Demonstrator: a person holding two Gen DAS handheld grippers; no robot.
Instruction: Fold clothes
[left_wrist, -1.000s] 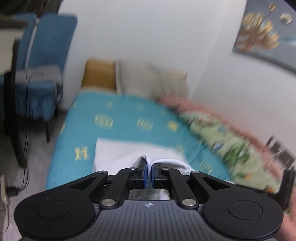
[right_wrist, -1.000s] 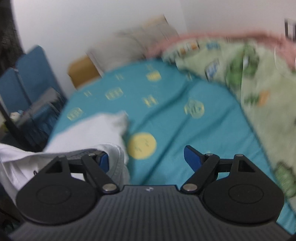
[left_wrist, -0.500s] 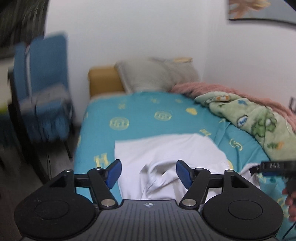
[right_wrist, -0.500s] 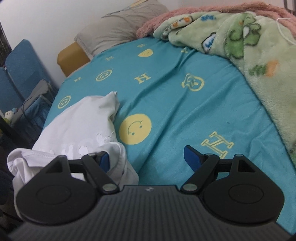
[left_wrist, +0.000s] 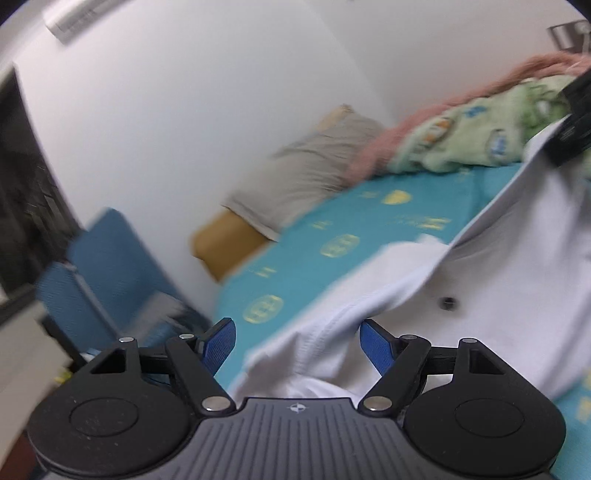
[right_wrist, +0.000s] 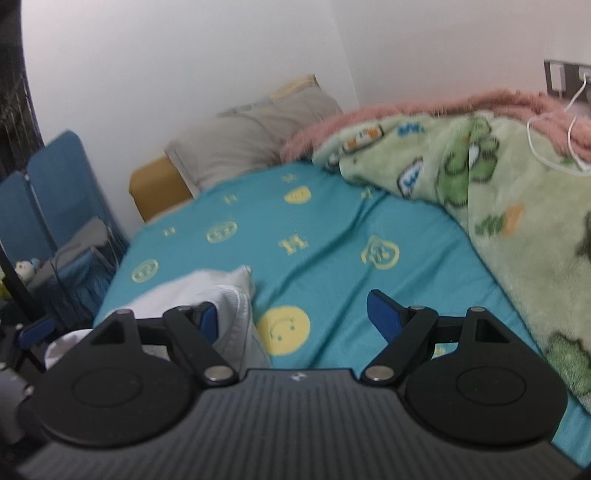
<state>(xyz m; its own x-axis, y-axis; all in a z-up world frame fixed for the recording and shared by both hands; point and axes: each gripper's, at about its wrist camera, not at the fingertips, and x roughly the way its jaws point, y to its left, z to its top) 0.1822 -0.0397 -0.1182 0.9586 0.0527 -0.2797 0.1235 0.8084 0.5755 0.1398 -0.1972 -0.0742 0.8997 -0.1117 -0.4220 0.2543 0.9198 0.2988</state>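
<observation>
A white shirt (left_wrist: 498, 266) with a small dark button lies on the teal bed sheet (left_wrist: 332, 229). Its right side rises toward a dark gripper part (left_wrist: 576, 122) at the upper right edge. My left gripper (left_wrist: 297, 341) is low over the shirt's hem. Its jaws are opening, and cloth shows in the gap, but the blue pads (left_wrist: 373, 341) do not press on it. In the right wrist view my right gripper (right_wrist: 288, 321) stands wide open. A fold of the white shirt (right_wrist: 225, 299) drapes over its left finger, and bare teal sheet (right_wrist: 332, 236) lies between the jaws.
A grey pillow (right_wrist: 255, 136) and a yellow headboard (right_wrist: 155, 184) stand at the far end against the white wall. A green cartoon blanket (right_wrist: 480, 192) with a pink one behind fills the right side. A blue chair (left_wrist: 110, 266) stands off the bed's left edge.
The left gripper went from shut on the white cloth to open, letting it go, then rolled and dropped toward the hem. The right gripper rose slightly, with the cloth still over its left finger.
</observation>
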